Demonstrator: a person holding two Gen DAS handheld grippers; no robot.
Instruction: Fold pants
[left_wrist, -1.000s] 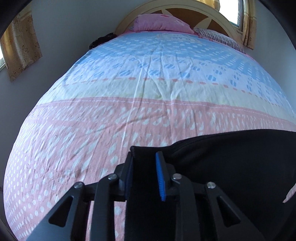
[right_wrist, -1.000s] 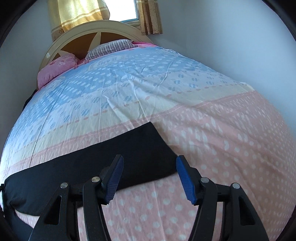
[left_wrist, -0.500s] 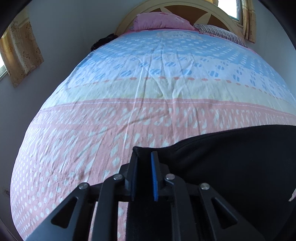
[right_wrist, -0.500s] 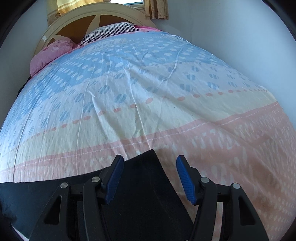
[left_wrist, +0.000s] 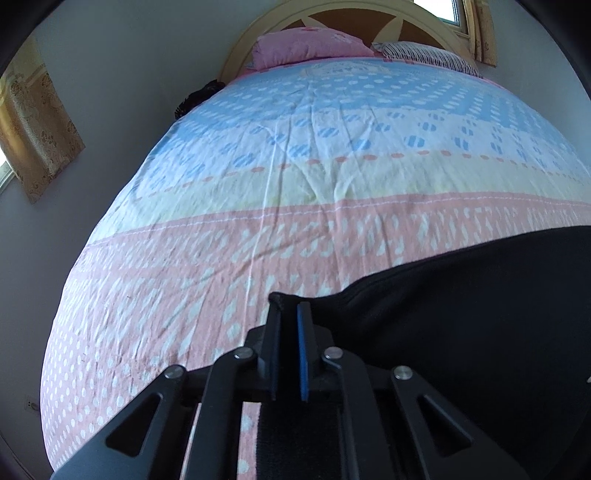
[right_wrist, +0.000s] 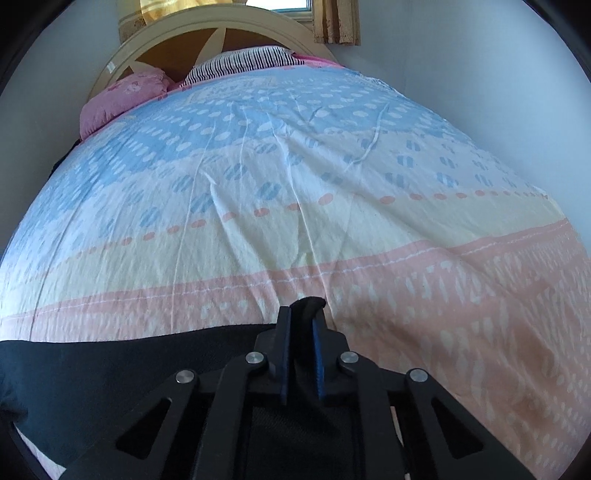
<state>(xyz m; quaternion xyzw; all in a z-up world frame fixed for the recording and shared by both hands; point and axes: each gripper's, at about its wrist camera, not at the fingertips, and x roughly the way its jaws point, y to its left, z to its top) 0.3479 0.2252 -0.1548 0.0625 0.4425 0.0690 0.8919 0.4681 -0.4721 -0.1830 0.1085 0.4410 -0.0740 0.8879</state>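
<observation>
Bed (left_wrist: 332, 184), both grippers pinching pants (left_wrist: 480, 314)

pants (left_wrist: 480, 332) on bed (left_wrist: 295, 184) — pillows (left_wrist: 310, 46) behind

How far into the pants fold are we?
Early. Done: left gripper and right gripper are each shut on an end of the black pants. In hand: the pants span between them, low over the bedspread. Left: no crosswise fold shows yet; ends still need bringing together and laying down.
</observation>
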